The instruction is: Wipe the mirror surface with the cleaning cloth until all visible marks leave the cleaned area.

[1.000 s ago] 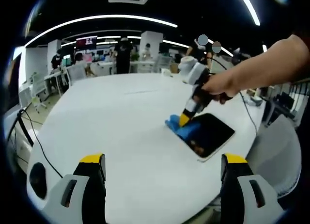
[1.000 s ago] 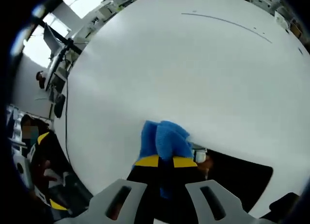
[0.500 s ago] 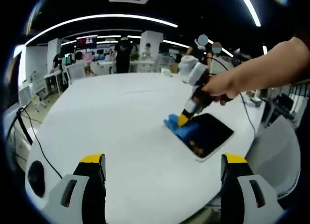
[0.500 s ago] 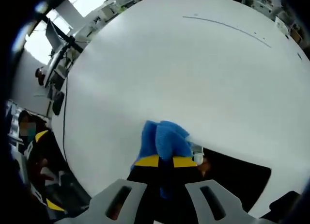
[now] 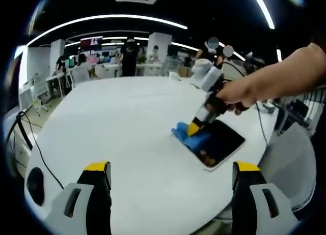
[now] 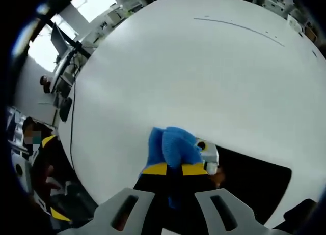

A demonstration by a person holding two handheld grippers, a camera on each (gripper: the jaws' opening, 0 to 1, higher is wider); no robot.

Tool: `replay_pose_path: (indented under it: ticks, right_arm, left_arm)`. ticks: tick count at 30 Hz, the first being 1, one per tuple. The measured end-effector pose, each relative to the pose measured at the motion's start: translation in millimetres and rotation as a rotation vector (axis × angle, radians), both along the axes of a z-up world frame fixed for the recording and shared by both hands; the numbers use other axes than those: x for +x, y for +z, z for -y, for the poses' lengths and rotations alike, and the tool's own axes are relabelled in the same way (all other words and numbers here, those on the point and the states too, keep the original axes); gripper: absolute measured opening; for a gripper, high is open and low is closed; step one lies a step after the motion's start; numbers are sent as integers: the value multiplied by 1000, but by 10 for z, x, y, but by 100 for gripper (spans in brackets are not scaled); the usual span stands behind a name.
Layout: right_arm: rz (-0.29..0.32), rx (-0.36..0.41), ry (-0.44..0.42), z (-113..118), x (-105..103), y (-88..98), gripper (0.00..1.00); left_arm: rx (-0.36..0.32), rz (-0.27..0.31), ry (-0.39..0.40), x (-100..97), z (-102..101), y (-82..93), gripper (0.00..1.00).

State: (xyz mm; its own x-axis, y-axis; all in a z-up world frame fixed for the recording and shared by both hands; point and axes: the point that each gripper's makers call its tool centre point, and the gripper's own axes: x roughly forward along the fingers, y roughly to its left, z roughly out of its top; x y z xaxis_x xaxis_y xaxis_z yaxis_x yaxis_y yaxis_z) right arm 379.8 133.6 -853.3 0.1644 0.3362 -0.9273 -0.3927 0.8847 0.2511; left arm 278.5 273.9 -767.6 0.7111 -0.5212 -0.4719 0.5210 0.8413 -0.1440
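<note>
Your right gripper (image 6: 174, 169) pinching fuzzy blue cloth (image 6: 173, 145), bunched at corner of dark glossy rounded-rectangle mirror (image 5: 219, 142) on smooth white table (image 5: 117, 133). Left gripper (image 5: 170, 176) jaws spread, hovering near table edge, mirror ahead-right.

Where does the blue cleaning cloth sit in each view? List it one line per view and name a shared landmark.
Left gripper view: the blue cleaning cloth lies right of centre, under the right gripper, at the mirror's left corner.
Right gripper view: low centre, clamped between that gripper's yellow-tipped jaws.
Shared landmark: the dark mirror on the white table.
</note>
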Motion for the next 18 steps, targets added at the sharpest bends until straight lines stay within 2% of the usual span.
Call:
replay_pose_path:
  ticks: [15, 18]
  right_arm:
    - [10, 16, 30, -26, -125, -41, 2]
    - [-13, 25, 32, -39, -205, -46, 2]
  left_arm:
    - [9, 9, -10, 43, 26, 3, 99]
    - [4, 10, -6, 50, 35, 1, 99]
